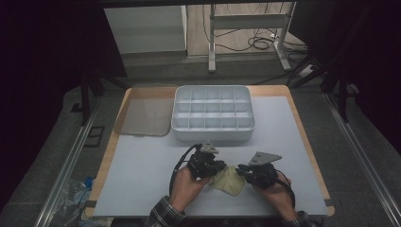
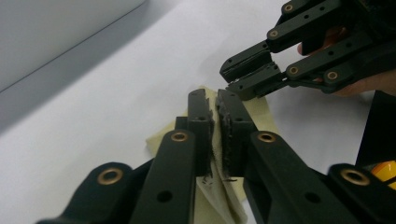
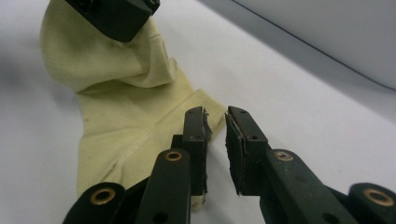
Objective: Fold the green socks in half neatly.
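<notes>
Dark walls stand all around a big white table with a wooden edge. Behind the table, the metal legs of a stand rise from the floor, with black cords lying near them.

At the far side of the table sits a pale grey tray split into many small boxes. Just beside it, on its left, a clear flat lid lies on the table.

Near the front edge, a person's two hands come in from the bottom, each holding a black claw tool. Between the two tools lies a small, soft yellow sock, crumpled on the white table.

The left gripper is clenched tight on a fold of the sock, and the cloth is pinched up between its jaws. The right gripper is close to the sock too. Its jaws stand a little apart, with a thin gap between them. One jaw lies over the sock's edge, but the jaws are not squeezing the cloth. In the left gripper view, the tips of the right tool sit just past the sock's far corner.
</notes>
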A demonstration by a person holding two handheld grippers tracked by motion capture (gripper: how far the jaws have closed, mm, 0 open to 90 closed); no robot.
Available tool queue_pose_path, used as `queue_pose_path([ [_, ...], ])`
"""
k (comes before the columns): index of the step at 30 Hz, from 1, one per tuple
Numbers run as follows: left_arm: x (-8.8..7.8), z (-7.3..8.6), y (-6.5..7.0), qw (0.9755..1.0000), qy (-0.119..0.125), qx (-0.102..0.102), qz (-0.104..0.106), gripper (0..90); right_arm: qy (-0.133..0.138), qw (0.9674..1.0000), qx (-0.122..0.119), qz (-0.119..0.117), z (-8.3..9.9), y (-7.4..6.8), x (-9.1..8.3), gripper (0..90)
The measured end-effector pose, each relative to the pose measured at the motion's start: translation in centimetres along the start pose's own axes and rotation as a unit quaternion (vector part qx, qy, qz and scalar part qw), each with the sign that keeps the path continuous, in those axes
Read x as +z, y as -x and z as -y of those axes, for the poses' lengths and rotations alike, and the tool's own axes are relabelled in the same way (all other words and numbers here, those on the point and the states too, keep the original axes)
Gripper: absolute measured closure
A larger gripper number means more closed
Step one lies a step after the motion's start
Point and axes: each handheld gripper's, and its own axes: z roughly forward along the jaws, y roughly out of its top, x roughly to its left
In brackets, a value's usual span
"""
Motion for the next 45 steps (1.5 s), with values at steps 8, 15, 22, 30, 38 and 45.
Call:
queue_pose_path([
  [8,0.5,-0.5,0.6,0.9999,0.011,0.009,0.001,86.1,0.003,1.0000,0.006,0.006,0.2,0.4,-0.4,76.4],
  [15,1.7,-0.9,1.3,0.9997,0.007,0.019,0.012,85.8,0.002,0.9999,0.009,0.010,0.4,0.7,-0.5,75.8],
  [22,3.2,-0.6,1.8,0.9992,-0.003,0.015,0.036,82.5,0.005,0.9995,0.018,0.024,0.5,1.4,-1.1,74.8],
  [30,2.9,-0.8,2.1,0.9987,0.012,0.020,0.046,67.7,0.006,0.9993,0.022,0.031,0.6,1.8,-1.4,73.3],
  [38,1.2,-0.5,0.9,0.9994,0.026,0.025,0.001,50.5,0.008,0.9991,0.024,0.034,0.6,2.0,-1.8,72.0],
  [45,2.4,1.5,-0.2,0.9996,0.003,0.019,-0.019,29.7,0.016,0.9991,0.023,0.030,0.3,1.7,-2.3,71.2],
])
